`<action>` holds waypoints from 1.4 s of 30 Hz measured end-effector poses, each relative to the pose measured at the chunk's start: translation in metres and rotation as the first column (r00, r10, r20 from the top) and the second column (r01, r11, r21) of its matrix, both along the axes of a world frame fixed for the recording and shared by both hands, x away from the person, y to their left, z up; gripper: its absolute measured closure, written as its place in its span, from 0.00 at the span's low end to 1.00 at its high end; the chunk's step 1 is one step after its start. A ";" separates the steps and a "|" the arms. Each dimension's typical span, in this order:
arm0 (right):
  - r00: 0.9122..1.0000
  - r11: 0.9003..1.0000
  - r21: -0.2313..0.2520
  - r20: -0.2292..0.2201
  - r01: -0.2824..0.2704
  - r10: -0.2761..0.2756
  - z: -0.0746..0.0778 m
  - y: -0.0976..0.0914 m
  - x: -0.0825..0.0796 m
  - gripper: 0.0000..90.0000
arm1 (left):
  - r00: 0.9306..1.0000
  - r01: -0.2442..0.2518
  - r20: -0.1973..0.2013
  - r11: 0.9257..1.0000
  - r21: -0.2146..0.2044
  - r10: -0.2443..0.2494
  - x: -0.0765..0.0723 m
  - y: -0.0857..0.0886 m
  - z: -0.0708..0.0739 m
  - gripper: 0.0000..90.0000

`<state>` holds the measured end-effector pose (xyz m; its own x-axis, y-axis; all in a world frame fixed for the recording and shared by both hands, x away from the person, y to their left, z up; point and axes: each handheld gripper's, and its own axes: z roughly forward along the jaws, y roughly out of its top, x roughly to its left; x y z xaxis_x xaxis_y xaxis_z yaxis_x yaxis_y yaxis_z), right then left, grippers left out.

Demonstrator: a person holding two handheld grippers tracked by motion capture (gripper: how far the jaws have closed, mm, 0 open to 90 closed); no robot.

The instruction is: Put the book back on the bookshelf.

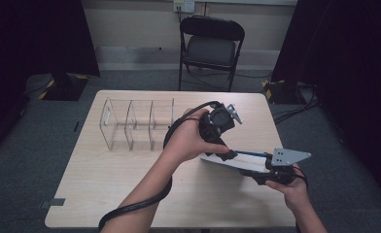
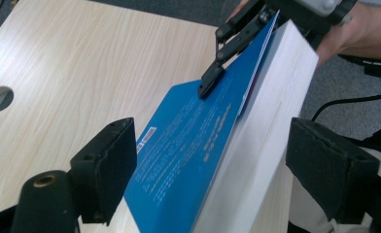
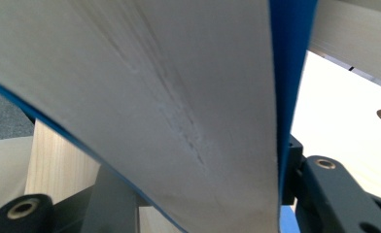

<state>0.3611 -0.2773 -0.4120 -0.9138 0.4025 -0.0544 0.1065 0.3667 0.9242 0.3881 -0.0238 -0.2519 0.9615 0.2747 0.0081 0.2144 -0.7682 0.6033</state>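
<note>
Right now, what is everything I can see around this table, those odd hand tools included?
Book: one, blue cover with white page edges, tilted above the table's right part, one end between the right tool's jaws.
Clear divider rack: one, see-through, on the table's far left part.
Table: one, light wood, centre of the room.
Folding chair: one, black, on the floor beyond the table.
Left gripper: one, black, jaws open on either side of the book's near end, pads off it.
Right gripper: one, black with a grey plate, shut on the book.
Person's forearms: two, coming in from the bottom of the high view.
</note>
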 end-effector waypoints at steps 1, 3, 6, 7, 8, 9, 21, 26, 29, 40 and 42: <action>1.000 1.000 0.001 -0.003 0.000 0.000 0.000 0.000 0.001 0.57 | 1.000 0.002 0.005 1.000 0.005 -0.002 0.000 0.002 0.000 0.22; 1.000 1.000 0.006 -0.013 0.001 -0.001 0.001 -0.001 0.002 0.57 | 1.000 -0.009 -0.002 1.000 0.014 0.009 0.001 0.005 -0.001 0.22; 1.000 1.000 0.010 -0.021 0.001 -0.001 0.002 -0.001 0.005 0.57 | 1.000 -0.014 0.003 1.000 0.017 0.014 0.002 0.011 -0.003 0.22; 1.000 1.000 0.012 -0.030 0.004 -0.004 0.002 -0.001 0.006 0.58 | 1.000 -0.020 -0.002 1.000 0.014 0.020 0.002 0.013 -0.003 0.22; 0.999 1.000 0.015 -0.035 0.004 -0.004 0.003 -0.002 0.007 0.58 | 1.000 -0.026 -0.005 1.000 0.010 0.026 0.002 0.015 -0.004 0.22; 0.999 1.000 0.015 -0.042 0.007 -0.006 0.003 -0.002 0.007 0.57 | 1.000 -0.030 -0.007 0.999 0.011 0.030 0.003 0.017 -0.005 0.22; 0.996 0.999 0.044 -0.090 0.012 -0.008 0.006 -0.005 0.018 0.58 | 0.998 -0.063 -0.015 0.998 0.024 0.064 0.005 0.037 -0.015 0.22; 0.994 0.998 0.055 -0.110 0.030 -0.024 0.007 -0.007 0.021 0.58 | 0.997 -0.078 -0.022 0.997 0.024 0.079 0.005 0.044 -0.021 0.22; 0.992 0.997 0.062 -0.120 0.037 -0.030 0.007 -0.007 0.023 0.58 | 0.996 -0.083 -0.027 0.996 0.027 0.084 0.005 0.047 -0.025 0.22; 0.987 0.993 0.078 -0.144 0.090 -0.078 0.010 -0.008 0.025 0.63 | 0.995 -0.096 -0.038 0.995 0.030 0.097 0.003 0.055 -0.039 0.23; 0.986 0.992 0.074 -0.138 0.100 -0.089 0.011 -0.007 0.025 0.64 | 0.994 -0.093 -0.045 0.995 0.033 0.095 0.002 0.056 -0.042 0.23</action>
